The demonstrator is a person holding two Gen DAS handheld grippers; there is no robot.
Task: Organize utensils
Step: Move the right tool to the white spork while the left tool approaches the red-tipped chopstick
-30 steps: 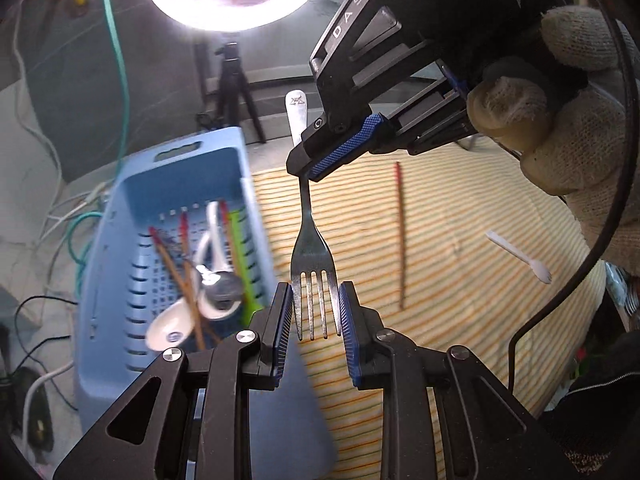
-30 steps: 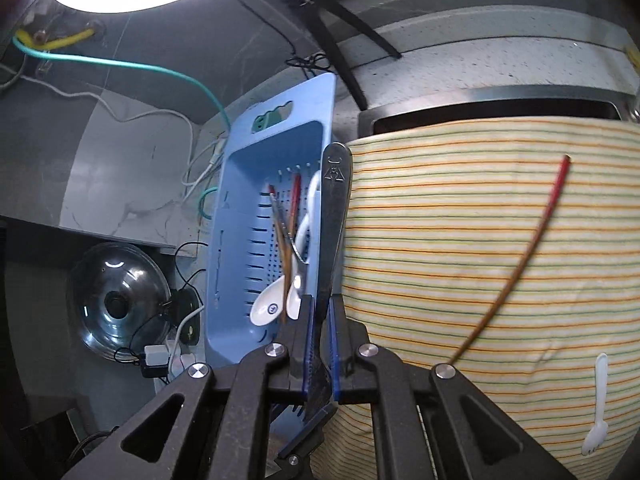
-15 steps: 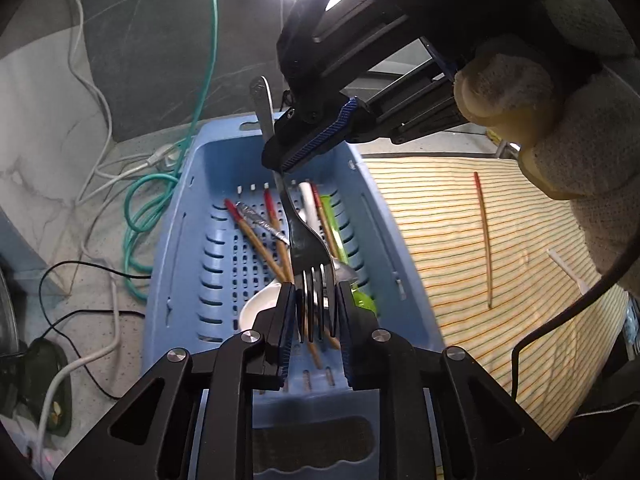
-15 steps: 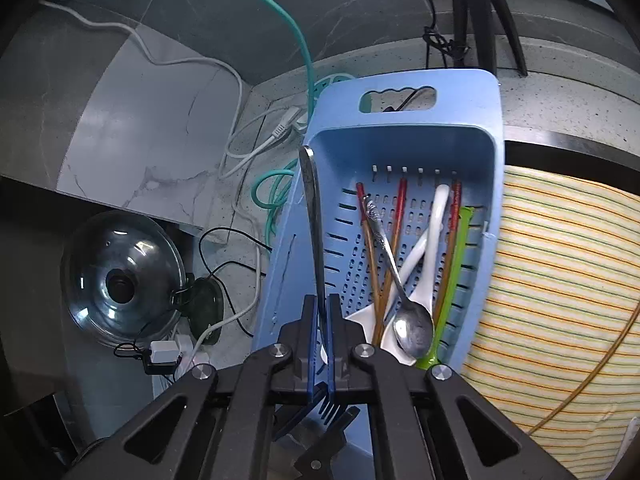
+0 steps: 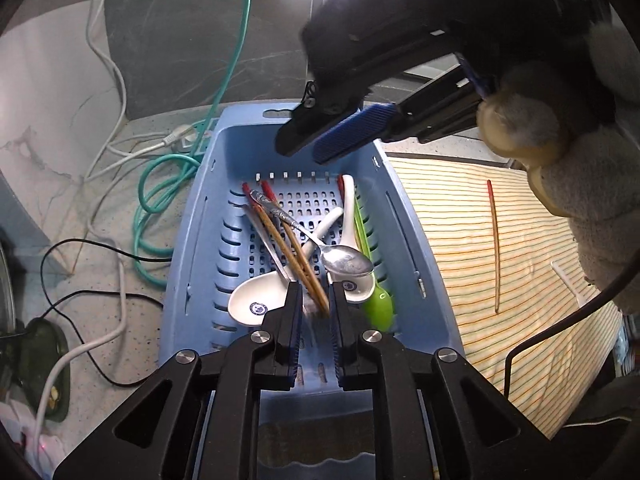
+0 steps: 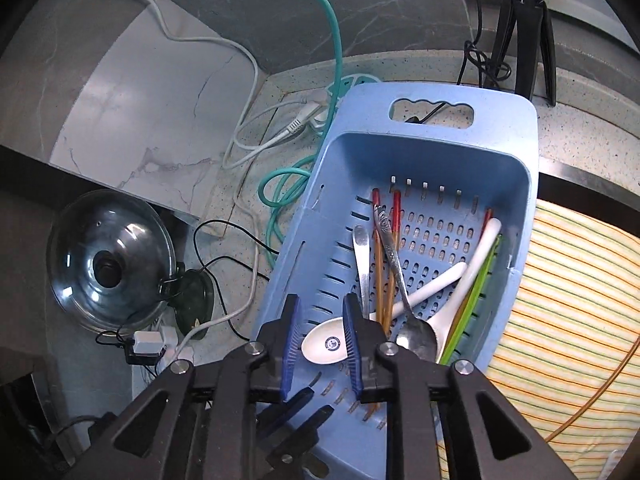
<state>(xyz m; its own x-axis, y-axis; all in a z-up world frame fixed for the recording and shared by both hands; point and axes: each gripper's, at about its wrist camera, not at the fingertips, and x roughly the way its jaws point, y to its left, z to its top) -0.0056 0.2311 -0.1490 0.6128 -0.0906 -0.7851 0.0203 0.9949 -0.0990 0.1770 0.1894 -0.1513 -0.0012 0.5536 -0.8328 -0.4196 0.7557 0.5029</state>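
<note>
No writing can be read; the white spoons (image 5: 251, 305) carry only a small round blue emblem. Both grippers hang over the blue basket (image 6: 516, 148), each parted and holding nothing: the left gripper (image 5: 314, 304) above the near end, the right gripper (image 6: 320, 320) by the left wall. The fork (image 6: 362, 260) lies inside among chopsticks (image 5: 294, 256), beside a metal spoon (image 5: 347, 261). One chopstick (image 5: 494, 240) rests on the desk's striped cloth (image 5: 460, 224).
</note>
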